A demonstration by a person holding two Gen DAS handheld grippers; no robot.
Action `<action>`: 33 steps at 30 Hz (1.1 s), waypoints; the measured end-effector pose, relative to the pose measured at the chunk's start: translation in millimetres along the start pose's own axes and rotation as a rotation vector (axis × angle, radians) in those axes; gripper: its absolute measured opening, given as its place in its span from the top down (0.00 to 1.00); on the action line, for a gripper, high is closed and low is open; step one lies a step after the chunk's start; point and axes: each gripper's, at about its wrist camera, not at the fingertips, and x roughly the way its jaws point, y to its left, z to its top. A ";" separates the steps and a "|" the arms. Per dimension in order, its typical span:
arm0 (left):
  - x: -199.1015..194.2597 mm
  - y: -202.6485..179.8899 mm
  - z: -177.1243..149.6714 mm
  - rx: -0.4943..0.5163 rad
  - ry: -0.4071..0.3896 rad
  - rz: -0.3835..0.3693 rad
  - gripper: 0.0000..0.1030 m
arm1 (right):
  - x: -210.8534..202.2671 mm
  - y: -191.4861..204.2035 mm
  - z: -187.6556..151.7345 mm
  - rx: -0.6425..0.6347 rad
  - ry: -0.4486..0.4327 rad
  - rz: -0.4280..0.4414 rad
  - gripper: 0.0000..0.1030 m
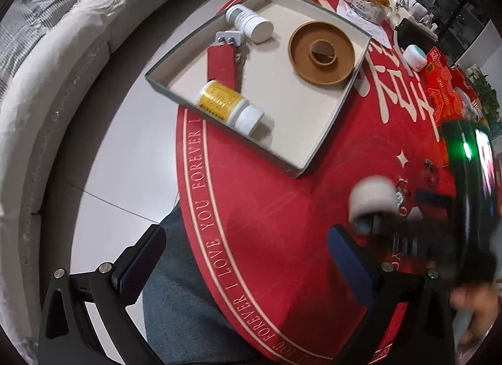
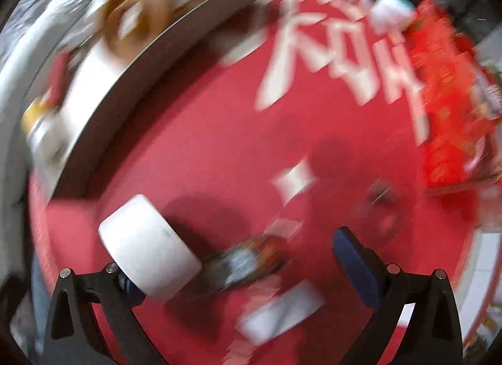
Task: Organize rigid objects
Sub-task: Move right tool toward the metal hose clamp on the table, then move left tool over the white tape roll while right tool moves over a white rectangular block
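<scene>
Left wrist view: the left gripper (image 1: 248,258) hangs over the near edge of a round table with a red cloth (image 1: 282,239), its two fingers spread wide with nothing between them. Farther along the cloth lies a shallow grey tray (image 1: 332,120). In it lie a white bottle (image 1: 249,21) on its side, a yellow-labelled bottle (image 1: 229,104) on its side at the near wall, a red card (image 1: 221,63) with a small white clip at its far end, and a brown ring-shaped dish (image 1: 323,52) at the right corner. At lower right the right gripper (image 1: 404,208) appears only as a dark smear, with a pale cylinder (image 1: 371,200) at its tip; part of a hand (image 1: 477,311) is cut off by the frame edge.

Right wrist view: strongly motion-blurred. The right gripper's fingers stand well apart. The white cylinder (image 2: 149,247) sits against the left finger only, apparently clear of the right finger (image 2: 354,261), so a true grip cannot be confirmed. Beneath the gap lie a smeared multicoloured item and a white block (image 2: 279,311), neither identifiable. The tray (image 2: 163,60) and brown dish (image 2: 138,16) streak across the upper left; a small white jar (image 2: 392,8) sits at upper right.
</scene>
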 end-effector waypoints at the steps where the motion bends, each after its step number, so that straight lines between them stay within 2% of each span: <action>1: 0.8 2.7 -2.1 -0.007 0.003 0.003 0.00 | -1.2 7.7 -8.0 -0.034 0.009 0.020 0.01; 3: 1.2 6.1 -6.1 -0.016 0.005 0.005 0.00 | -9.2 23.9 -28.1 -0.119 -0.001 0.057 0.01; 4: 1.6 6.8 -8.2 -0.016 0.007 0.007 0.00 | -16.2 27.8 -36.0 -0.146 -0.028 0.043 0.01; 7: 2.9 3.2 -16.5 -0.002 0.017 0.006 0.00 | -40.2 16.3 -49.5 -0.148 -0.140 -0.067 0.01; 9: 3.5 -5.3 -23.7 0.018 0.021 -0.007 0.00 | -55.0 -2.1 -59.4 -0.083 -0.171 -0.090 0.01; 13: 7.1 -34.2 -38.5 0.083 0.023 -0.026 0.00 | -73.6 -44.4 -80.1 0.108 -0.167 -0.033 0.01; 17: 4.7 -55.3 -48.9 0.122 0.002 -0.042 0.00 | -80.2 -85.8 -91.2 0.298 -0.179 -0.041 0.01; 19: 3.2 -65.2 -52.3 0.156 -0.005 -0.052 0.00 | -94.7 -95.2 -108.8 0.377 -0.198 -0.024 0.01; 23: 18.4 -80.3 -57.4 0.216 0.013 -0.019 0.00 | -94.2 -121.8 -137.0 0.528 -0.201 0.038 0.01; 27: 33.4 -89.3 -57.5 0.223 0.031 0.005 0.00 | -75.7 -134.0 -132.8 0.589 -0.163 0.064 0.01; 33: 44.7 -100.2 -47.5 0.244 0.002 0.036 0.00 | -66.3 -147.4 -124.5 0.596 -0.144 -0.010 0.01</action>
